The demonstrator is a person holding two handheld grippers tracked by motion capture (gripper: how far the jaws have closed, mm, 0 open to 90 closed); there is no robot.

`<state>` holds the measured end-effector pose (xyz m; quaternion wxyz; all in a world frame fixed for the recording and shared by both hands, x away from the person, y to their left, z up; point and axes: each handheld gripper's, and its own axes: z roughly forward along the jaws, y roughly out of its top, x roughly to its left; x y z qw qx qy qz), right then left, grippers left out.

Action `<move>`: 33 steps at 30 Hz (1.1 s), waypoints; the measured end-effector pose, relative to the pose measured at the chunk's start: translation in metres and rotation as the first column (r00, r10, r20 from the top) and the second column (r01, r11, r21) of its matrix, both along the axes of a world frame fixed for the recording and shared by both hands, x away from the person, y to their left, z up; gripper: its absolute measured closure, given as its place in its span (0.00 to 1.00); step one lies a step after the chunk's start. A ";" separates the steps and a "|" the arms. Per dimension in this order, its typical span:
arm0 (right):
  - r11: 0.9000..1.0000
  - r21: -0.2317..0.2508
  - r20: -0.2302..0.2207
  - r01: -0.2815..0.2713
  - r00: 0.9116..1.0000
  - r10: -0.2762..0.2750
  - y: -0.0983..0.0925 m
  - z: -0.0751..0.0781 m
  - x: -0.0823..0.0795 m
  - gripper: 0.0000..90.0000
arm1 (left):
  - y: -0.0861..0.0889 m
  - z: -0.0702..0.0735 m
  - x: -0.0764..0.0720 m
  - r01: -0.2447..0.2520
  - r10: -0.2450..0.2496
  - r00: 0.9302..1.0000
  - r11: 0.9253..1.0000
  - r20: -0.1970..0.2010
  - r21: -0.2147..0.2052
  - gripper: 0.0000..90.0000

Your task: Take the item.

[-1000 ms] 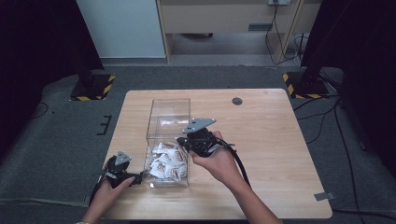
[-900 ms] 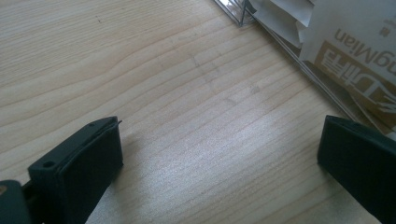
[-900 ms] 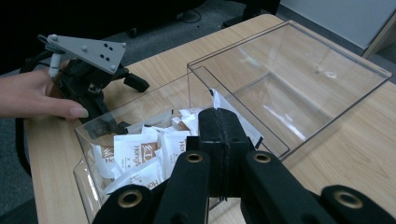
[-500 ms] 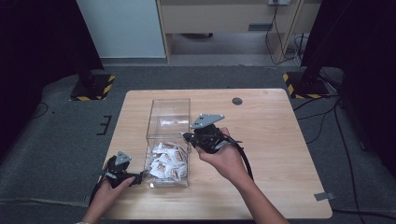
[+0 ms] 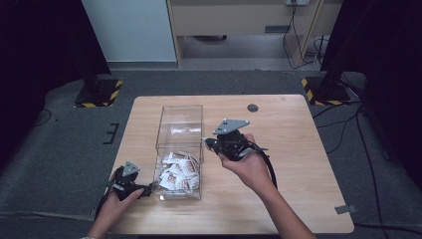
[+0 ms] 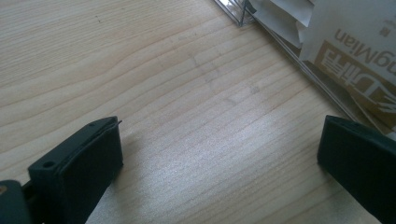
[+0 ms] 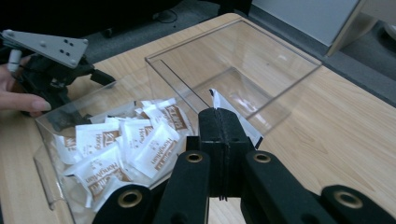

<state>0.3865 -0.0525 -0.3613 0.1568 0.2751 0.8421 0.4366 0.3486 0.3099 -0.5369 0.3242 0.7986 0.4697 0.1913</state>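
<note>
The right claw [image 7: 218,122] is gripping one white sachet [image 7: 215,100] just beside the clear box [image 5: 180,112]. The remaining sachets [image 5: 176,172] are filling its near end. The left claw [image 6: 219,154] is resting wide on the counter [image 5: 293,149].

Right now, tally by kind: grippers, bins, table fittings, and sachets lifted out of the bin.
Black two-jaw grippers: 2 (left gripper open, right gripper shut on a sachet)
Clear plastic bins: 1
Dark round table insert: 1
White sachet lifted out: 1
Total: 5
Sachets heaped in the bin overlap too much to count.
</note>
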 end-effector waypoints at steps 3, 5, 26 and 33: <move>1.000 -0.004 0.007 0.021 1.000 -0.021 -0.010 0.000 0.003 1.00 | 0.000 0.000 0.000 0.000 0.000 1.000 1.000 0.000 0.000 0.00; 1.000 -0.005 0.005 0.026 1.000 -0.026 -0.012 0.000 0.003 1.00 | 0.000 0.000 0.000 0.000 0.000 1.000 1.000 0.000 0.000 0.00; 0.996 -0.001 0.023 0.085 0.996 -0.085 -0.042 0.001 0.014 1.00 | 0.000 0.000 0.000 0.000 0.000 1.000 1.000 0.000 0.000 0.00; 0.995 -0.004 0.025 0.102 0.994 -0.102 -0.051 0.000 0.019 1.00 | 0.000 0.000 0.000 0.000 0.000 1.000 1.000 0.000 0.000 0.00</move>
